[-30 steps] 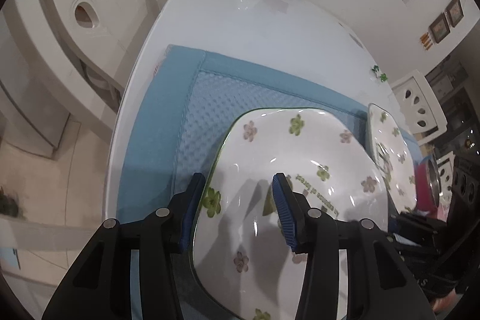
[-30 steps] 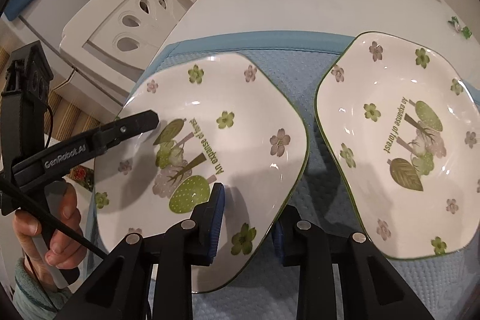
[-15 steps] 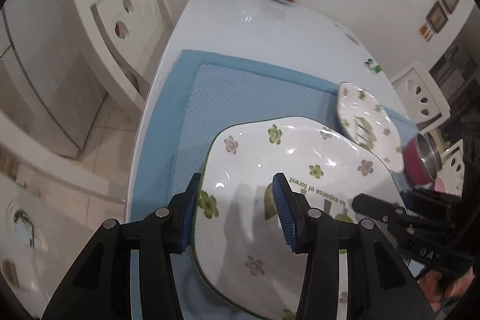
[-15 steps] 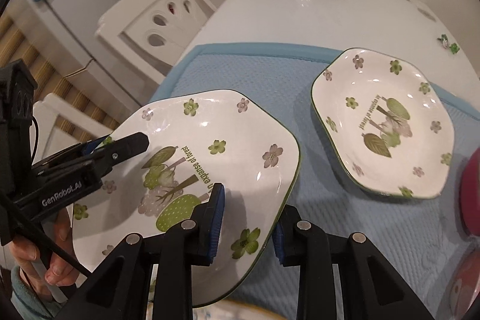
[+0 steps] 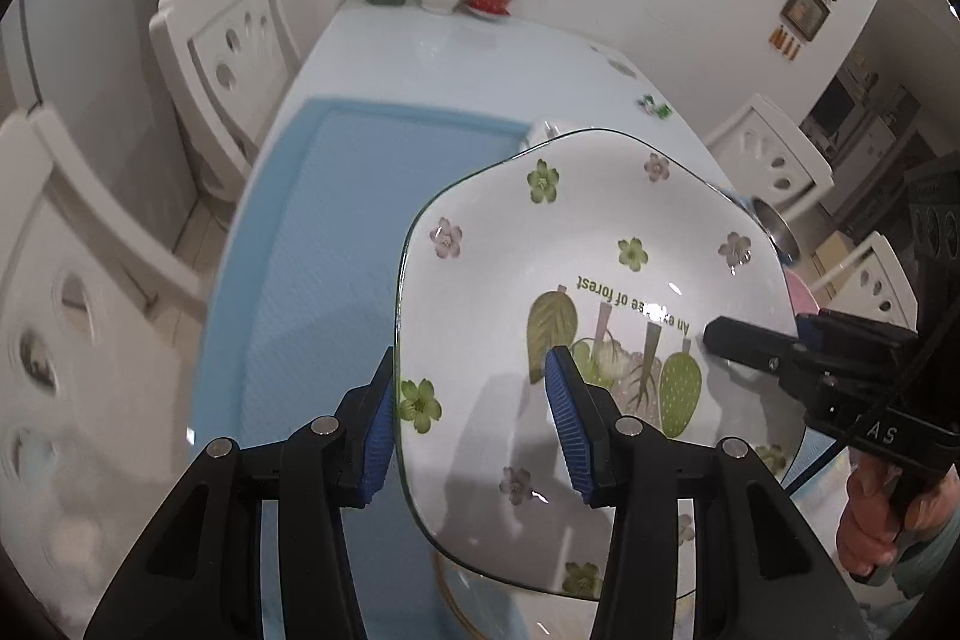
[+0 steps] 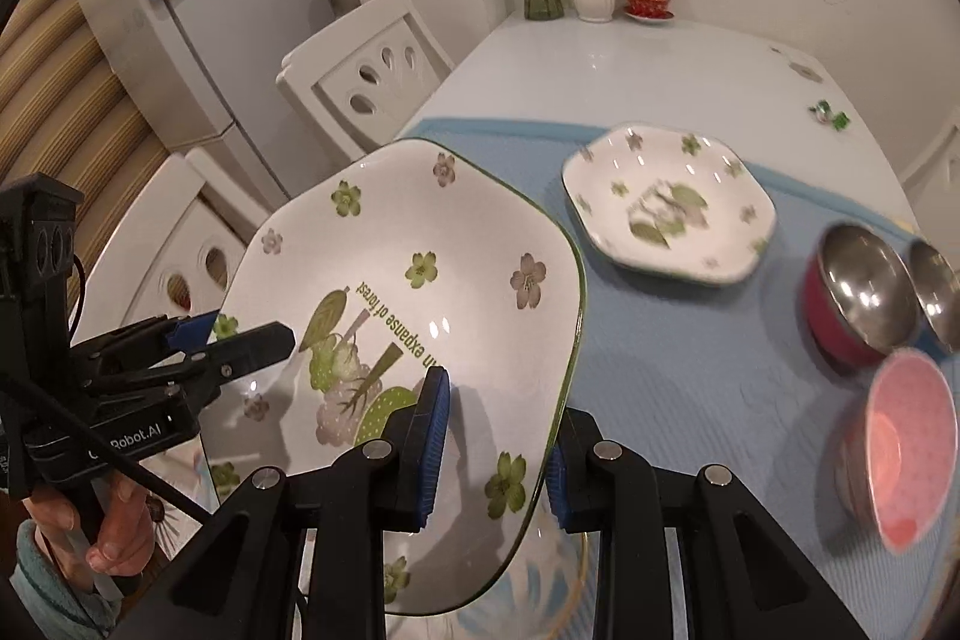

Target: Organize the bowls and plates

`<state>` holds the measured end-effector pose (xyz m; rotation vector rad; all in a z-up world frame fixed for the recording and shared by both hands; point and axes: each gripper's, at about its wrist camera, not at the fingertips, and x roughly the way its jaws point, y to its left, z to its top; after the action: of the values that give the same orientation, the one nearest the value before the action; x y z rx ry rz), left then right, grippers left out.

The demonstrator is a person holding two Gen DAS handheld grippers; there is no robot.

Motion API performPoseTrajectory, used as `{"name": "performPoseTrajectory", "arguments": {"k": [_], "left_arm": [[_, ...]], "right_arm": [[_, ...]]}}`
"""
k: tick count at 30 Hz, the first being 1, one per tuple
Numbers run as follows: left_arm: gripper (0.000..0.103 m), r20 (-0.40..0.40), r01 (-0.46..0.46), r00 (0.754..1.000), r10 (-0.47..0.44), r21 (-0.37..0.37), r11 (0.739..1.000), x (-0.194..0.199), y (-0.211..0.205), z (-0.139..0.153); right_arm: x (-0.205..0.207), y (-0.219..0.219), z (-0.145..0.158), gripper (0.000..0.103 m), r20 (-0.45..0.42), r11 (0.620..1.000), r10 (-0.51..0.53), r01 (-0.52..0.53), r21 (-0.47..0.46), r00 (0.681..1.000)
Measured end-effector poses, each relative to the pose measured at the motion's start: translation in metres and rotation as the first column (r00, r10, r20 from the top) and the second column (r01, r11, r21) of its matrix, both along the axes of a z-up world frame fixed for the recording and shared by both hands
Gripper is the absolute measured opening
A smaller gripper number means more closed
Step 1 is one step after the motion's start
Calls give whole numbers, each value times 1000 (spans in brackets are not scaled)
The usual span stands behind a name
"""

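Both the left gripper (image 5: 471,421) and right gripper (image 6: 495,445), each pinching an opposite rim of the flowered plate (image 6: 414,304), have lifted it off the blue mat (image 6: 690,370), probably toward stacking with the second plate (image 6: 669,205).

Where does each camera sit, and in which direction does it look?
Left wrist: on the left gripper, looking down along its fingers at the held plate; the other gripper and hand show at right.
Right wrist: on the right gripper, facing the same plate, second plate and bowls.
Shared: the plate, blue mat, vase.
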<state>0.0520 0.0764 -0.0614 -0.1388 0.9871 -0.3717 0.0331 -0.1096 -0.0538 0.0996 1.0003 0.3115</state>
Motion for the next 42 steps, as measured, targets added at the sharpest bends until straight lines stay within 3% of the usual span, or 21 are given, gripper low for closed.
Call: {"name": "performPoseTrajectory", "arguments": {"k": [7, 16, 25, 42], "left_arm": [[43, -85, -17, 996, 15, -22, 1000, -46, -10, -26], [43, -137, -46, 989, 46, 1, 999, -75, -18, -55], [43, -165, -66, 984, 64, -2, 998, -74, -19, -72], [43, -172, -91, 981, 88, -12, 996, -64, -13, -72]], "right_arm": [[-55, -12, -33, 27, -81, 1000, 14, -16, -26, 997], [-80, -17, -64, 27, -143, 999, 42, -46, -29, 989], [-69, -18, -76, 27, -169, 1000, 18, -22, -22, 985], [-53, -17, -88, 27, -209, 1000, -21, 20, -4, 978]]}}
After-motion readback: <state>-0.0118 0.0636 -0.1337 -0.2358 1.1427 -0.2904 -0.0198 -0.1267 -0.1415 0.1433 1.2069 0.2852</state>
